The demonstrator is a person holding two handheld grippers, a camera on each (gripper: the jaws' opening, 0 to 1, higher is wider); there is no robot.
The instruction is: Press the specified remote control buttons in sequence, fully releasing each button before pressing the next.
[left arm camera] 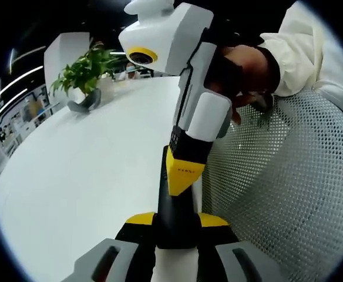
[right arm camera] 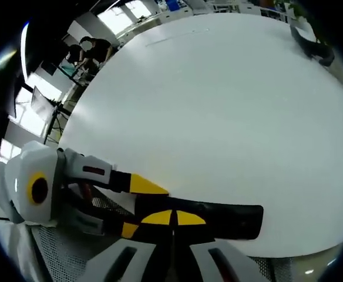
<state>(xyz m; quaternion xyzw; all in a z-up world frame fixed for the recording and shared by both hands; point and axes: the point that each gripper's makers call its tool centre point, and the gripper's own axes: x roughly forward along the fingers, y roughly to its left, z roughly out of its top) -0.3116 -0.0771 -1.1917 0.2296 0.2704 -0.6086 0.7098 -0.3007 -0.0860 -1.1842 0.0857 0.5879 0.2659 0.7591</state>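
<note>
Your left gripper [left arm camera: 177,226] clamps the near end of the black remote control [left arm camera: 172,194], holding it out over the white table [left arm camera: 83,176]. In the left gripper view, your right gripper [left arm camera: 182,173] comes down from above with its yellow tips together on the remote's face, so a press looks to be under way; which button, and how many are done, I cannot tell.

In the right gripper view, the closed tips [right arm camera: 172,218] rest on the remote [right arm camera: 230,220], lying sideways, with the left gripper [right arm camera: 145,187] at its end.

Farther off, the left gripper view shows your hand [left arm camera: 248,70], a mesh chair [left arm camera: 289,176] and a potted plant [left arm camera: 83,73]; the right gripper view shows people [right arm camera: 89,50] beyond the table.
</note>
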